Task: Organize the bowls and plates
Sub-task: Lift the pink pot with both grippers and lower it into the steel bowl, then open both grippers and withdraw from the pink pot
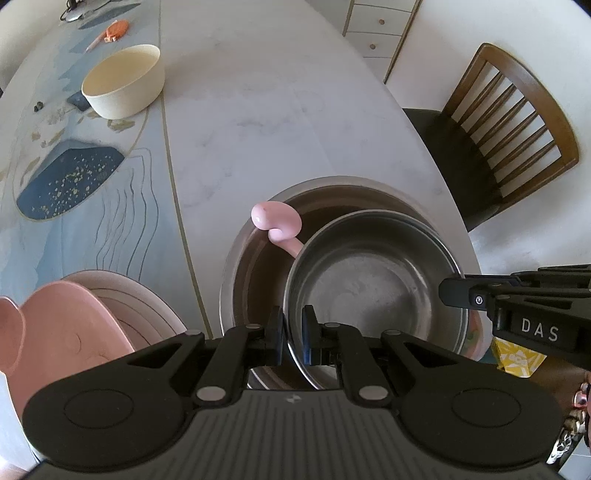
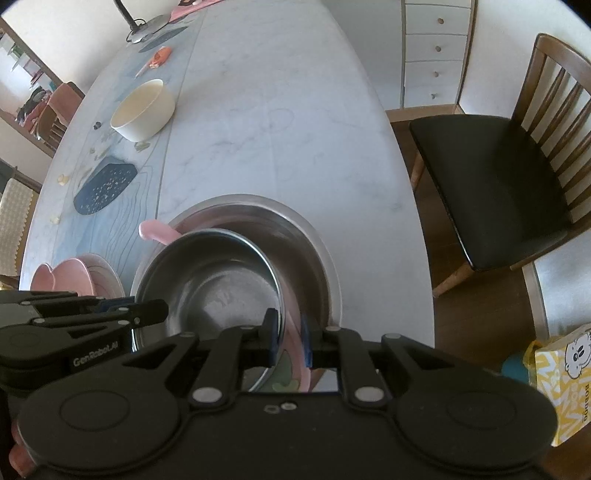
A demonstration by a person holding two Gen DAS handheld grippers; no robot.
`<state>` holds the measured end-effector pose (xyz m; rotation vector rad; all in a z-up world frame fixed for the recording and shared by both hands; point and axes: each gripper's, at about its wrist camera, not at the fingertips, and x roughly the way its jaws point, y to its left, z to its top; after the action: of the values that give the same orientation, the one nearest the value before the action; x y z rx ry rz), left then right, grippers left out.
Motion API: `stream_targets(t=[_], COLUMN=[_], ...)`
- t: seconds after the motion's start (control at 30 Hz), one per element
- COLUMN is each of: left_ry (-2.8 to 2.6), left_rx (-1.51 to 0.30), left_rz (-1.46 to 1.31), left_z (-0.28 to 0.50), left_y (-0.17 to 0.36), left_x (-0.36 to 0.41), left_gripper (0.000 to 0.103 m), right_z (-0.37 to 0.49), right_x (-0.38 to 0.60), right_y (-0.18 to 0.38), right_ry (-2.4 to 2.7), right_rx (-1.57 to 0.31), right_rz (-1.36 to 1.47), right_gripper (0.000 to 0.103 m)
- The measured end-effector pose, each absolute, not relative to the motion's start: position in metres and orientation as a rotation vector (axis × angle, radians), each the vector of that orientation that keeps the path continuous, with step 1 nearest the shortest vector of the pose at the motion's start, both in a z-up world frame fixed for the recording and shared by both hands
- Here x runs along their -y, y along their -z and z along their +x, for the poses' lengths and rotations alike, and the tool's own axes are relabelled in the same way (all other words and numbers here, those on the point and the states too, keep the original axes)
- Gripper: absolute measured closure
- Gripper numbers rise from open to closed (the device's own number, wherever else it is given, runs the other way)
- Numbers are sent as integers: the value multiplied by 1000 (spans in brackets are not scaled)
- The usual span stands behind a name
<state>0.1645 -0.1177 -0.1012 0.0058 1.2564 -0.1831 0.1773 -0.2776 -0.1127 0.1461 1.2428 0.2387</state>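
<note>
Small steel bowl (image 1: 373, 280): sits tilted inside the large steel bowl (image 1: 258, 236), at the near edge of the table (image 1: 258, 110). You hold it from two sides.

Left gripper (image 1: 293, 332): your tongs are clamped on the small bowl's near-left rim, one finger outside the wall, one inside.

Right gripper (image 2: 290, 339): tongs clamped over the small bowl's right rim together with the edge of a pink plate (image 2: 295, 332) that lies under it; which of the two the pads press on, you cannot tell.

Pink spoon (image 1: 277, 221): in the large bowl, its rounded end resting over that bowl's far-left rim, the stem running under the small bowl.

Pink dish (image 1: 70, 332): on a stack of pale plates (image 1: 147, 306), just left of the large bowl.

Cream bowl (image 1: 123, 81): upright, far left on the patterned mat (image 1: 88, 206), well apart from the steel bowls.

Orange item (image 1: 116, 31): farther still, on the left.

Wooden chair (image 2: 517, 166): right of the table.

Yellow bag (image 2: 561, 376): near right, on the floor.
</note>
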Motion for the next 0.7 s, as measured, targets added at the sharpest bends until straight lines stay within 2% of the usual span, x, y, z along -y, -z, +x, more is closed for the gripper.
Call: stream_targets(t=[0.3, 0.47, 0.7], left_ry=[189, 188, 202], left_rx=[-1275, -1281, -1281], left_rz=[-32, -69, -103], left_z=[169, 172, 172], left_y=[100, 100, 97], left_x=[113, 105, 97], left_gripper=[94, 94, 93], right_z=[181, 181, 180], right_x=[282, 281, 281], right_y=[116, 111, 105], right_ry=[-232, -236, -238], right_rx=[-1252, -1236, -1227], right_rz=[183, 172, 165], right_gripper=[89, 82, 80])
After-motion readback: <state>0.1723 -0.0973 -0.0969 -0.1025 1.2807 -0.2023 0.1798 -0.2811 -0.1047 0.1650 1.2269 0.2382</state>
